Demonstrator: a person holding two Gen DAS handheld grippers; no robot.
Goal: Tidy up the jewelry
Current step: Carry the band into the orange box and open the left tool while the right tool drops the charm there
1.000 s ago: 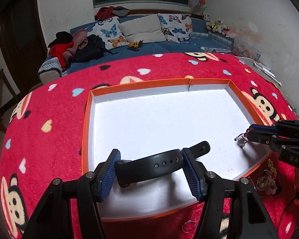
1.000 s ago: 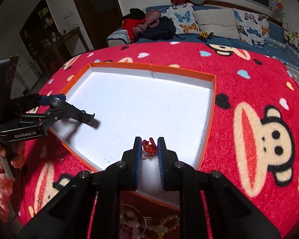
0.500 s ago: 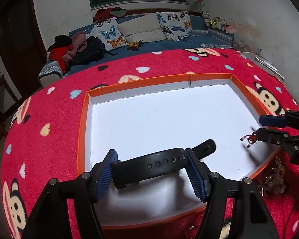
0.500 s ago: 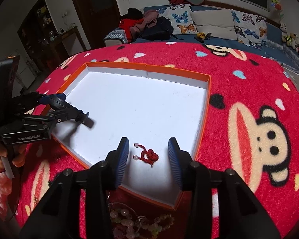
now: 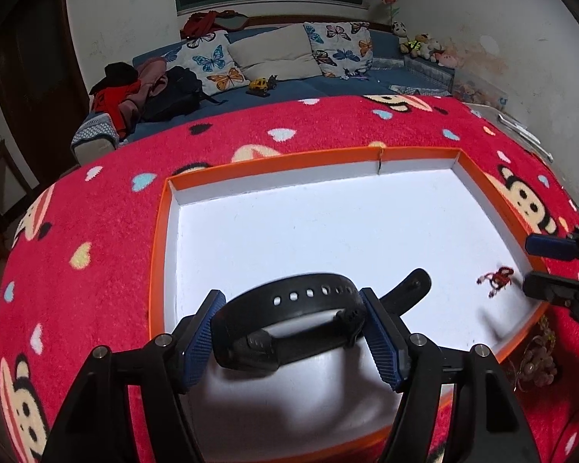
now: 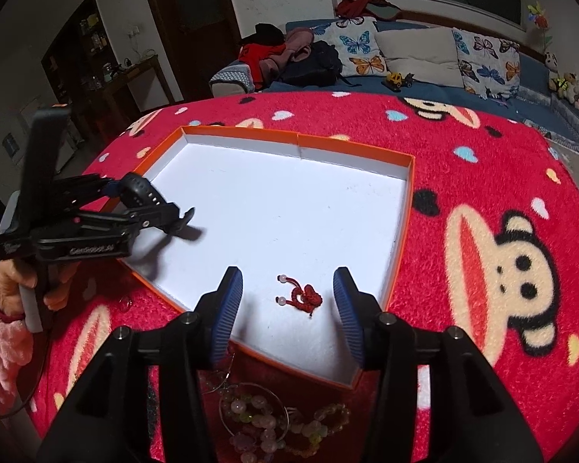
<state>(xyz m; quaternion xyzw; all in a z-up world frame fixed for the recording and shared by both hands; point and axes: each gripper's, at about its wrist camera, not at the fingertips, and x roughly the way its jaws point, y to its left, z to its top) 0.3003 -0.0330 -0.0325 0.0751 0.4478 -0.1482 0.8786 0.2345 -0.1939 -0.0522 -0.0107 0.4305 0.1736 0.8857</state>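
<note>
**Watch strap and knot charm both inside the tray; bead jewellery still outside**

Left side: the left gripper (image 5: 289, 332) has its jaws opening around the black rubber watch strap with punched holes (image 5: 301, 308). The strap sits over the near left part of the shallow white tray with orange cardboard walls (image 5: 158, 254); whether the pads still press on its looped ends I cannot tell. Judged light, springy and grippy; best taken across the loop's width, as here.

Right side: the right gripper (image 6: 287, 301) has its jaws opening, clear of the small red knotted-cord charm with pale beads (image 6: 303, 297), which lies on the tray floor near the front wall. Judged very light, limp and easily snagged; pinch the knot body, not the beaded tails.

Surroundings: pale bead bracelets and a wire ring (image 6: 258, 416) lie outside the front wall on the red monkey-print fleece blanket (image 6: 482, 200). The low wall is the only obstruction.
</note>
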